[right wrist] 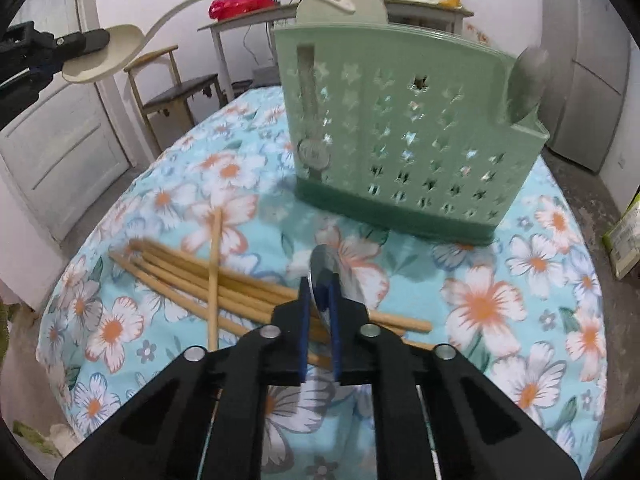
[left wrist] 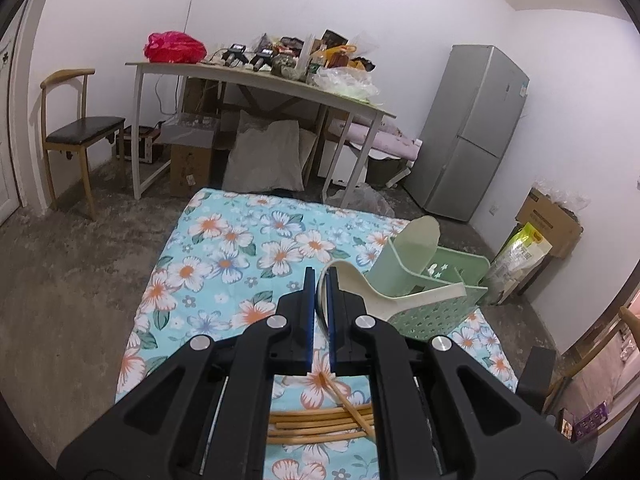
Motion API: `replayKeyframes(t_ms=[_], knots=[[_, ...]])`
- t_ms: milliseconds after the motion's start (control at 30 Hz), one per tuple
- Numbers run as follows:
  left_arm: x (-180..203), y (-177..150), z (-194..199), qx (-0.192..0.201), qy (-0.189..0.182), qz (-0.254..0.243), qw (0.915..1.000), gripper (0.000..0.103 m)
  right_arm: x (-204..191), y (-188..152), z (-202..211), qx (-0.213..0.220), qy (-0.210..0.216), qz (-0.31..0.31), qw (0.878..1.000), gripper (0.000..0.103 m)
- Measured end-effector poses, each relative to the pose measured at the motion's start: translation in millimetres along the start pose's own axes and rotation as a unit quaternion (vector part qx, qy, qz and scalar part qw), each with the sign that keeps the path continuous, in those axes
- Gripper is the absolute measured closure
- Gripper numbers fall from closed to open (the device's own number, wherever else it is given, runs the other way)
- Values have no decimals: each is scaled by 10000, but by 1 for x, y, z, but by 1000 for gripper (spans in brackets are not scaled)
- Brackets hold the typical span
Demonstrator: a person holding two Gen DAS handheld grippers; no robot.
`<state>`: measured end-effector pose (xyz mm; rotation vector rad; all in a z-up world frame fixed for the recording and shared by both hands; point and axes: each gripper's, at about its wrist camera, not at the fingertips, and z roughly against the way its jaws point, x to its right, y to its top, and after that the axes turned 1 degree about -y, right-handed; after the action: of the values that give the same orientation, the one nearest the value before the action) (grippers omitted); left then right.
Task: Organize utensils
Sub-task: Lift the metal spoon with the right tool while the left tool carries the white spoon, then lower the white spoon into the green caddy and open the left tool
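Left claw (left wrist: 319,280) clamped on cream spoon (left wrist: 384,294); green utensil holder (left wrist: 436,292) just beyond; chopsticks (left wrist: 320,424) on floral cloth (left wrist: 224,264).

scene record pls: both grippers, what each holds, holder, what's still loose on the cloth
left gripper: shut on cream ladle, held by its bowl, lifted off the cloth, handle reaching over the holder
right gripper: shut on metal spoon, low over the cloth
holder: green, star-shaped holes, upright on the floral cloth
in holder: a grey utensil sticks up at one end, blurred
loose: chopsticks, wooden, in a rough pile, one lying across the others
done so far: chopsticks not yet in the holder
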<state>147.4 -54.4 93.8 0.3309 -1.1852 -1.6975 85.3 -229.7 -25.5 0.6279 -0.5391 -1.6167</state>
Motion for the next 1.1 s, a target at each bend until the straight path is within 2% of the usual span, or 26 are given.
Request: replayKeyframes(t_ms=[200, 333, 433, 533, 567, 633, 800, 867, 900, 933, 967, 1000, 1033, 1067, 1100], knots=[[17, 15, 10, 440, 52, -466, 9979, 99, 18, 5, 22, 183, 83, -324, 9993, 99], [38, 28, 15, 792, 356, -1124, 9899, 99, 34, 10, 42, 436, 87, -593, 9973, 100], [58, 31, 14, 947, 653, -1820, 9765, 99, 46, 14, 55, 583, 86, -769, 9953, 100], [79, 30, 8, 969, 957, -2551, 9573, 99, 56, 17, 65, 700, 86, -873, 9937, 100], [86, 28, 3, 935, 1082, -2851, 9478, 99, 58, 17, 67, 735, 81, -884, 9933, 100], [96, 28, -5, 893, 1166, -3185, 9365, 99, 60, 18, 69, 770, 73, -892, 9930, 100], [120, 23, -43, 390, 1174, -4127, 9024, 99, 65, 17, 71, 829, 138, -972, 9917, 100], [125, 23, -57, 124, 1093, -4290, 8966, 99, 66, 16, 72, 858, 156, -983, 9913, 100], [125, 24, -62, 57, 1055, -4278, 8977, 97, 67, 15, 73, 875, 162, -991, 9911, 100], [124, 26, -65, -1, 953, -4181, 9034, 95, 68, 15, 73, 886, 168, -1006, 9908, 100], [123, 31, -69, -99, 715, -3947, 9160, 94, 70, 15, 73, 897, 172, -1030, 9905, 100], [121, 36, -73, -167, 550, -3737, 9258, 87, 71, 15, 74, 908, 173, -1048, 9902, 100], [118, 41, -74, -222, 344, -3435, 9383, 75, 73, 15, 74, 926, 181, -1084, 9896, 100], [111, 48, -75, -255, 30, -3003, 9535, 70, 76, 15, 76, 942, 182, -1116, 9891, 100], [107, 51, -76, -264, -168, -2730, 9615, 63, 79, 15, 77, 965, 190, -1156, 9884, 100]])
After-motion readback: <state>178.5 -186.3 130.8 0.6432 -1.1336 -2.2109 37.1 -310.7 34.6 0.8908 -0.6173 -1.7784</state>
